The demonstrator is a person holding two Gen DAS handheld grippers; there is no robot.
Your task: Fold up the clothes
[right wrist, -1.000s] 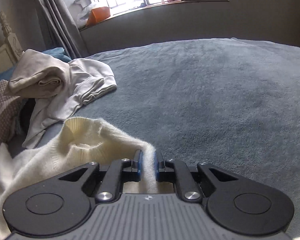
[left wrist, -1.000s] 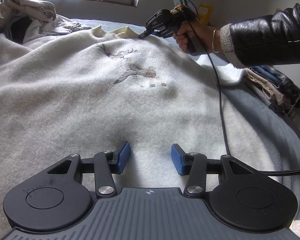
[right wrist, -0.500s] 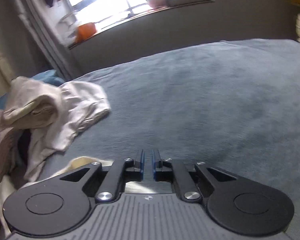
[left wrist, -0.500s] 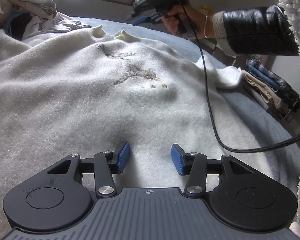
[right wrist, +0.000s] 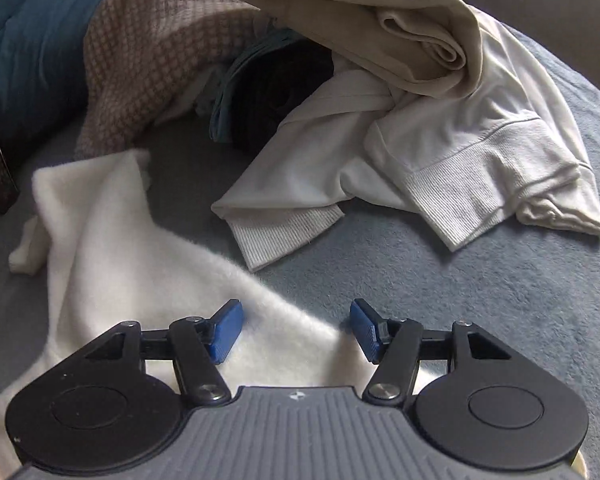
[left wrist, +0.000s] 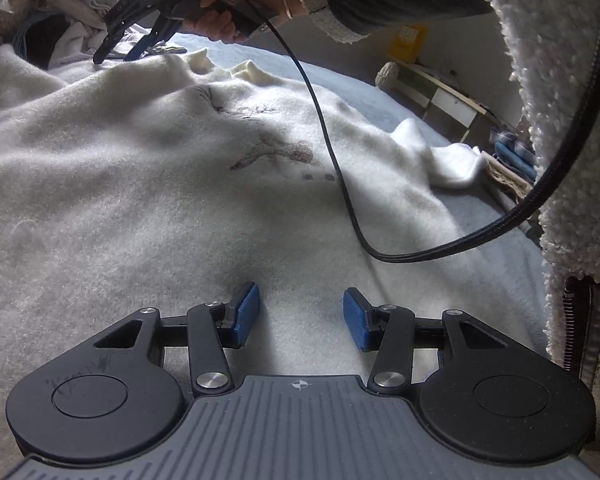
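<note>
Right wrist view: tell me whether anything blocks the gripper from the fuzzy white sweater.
Nothing visible does. The right gripper stands open directly over the white sweater, with bare fabric between its fingers. The clothes pile lies farther back, apart.

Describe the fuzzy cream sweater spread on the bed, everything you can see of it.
The cream sweater is soft, fuzzy knit with a faint brownish embroidered motif on its front. It lies spread flat over the grey-blue bed cover, collar at the far end, one sleeve trailing toward the clothes pile. The left gripper stands open above its lower part. The right gripper, jaws just opened, hovers over its shoulder edge, gripping nothing. A black cable hangs across it.
</note>
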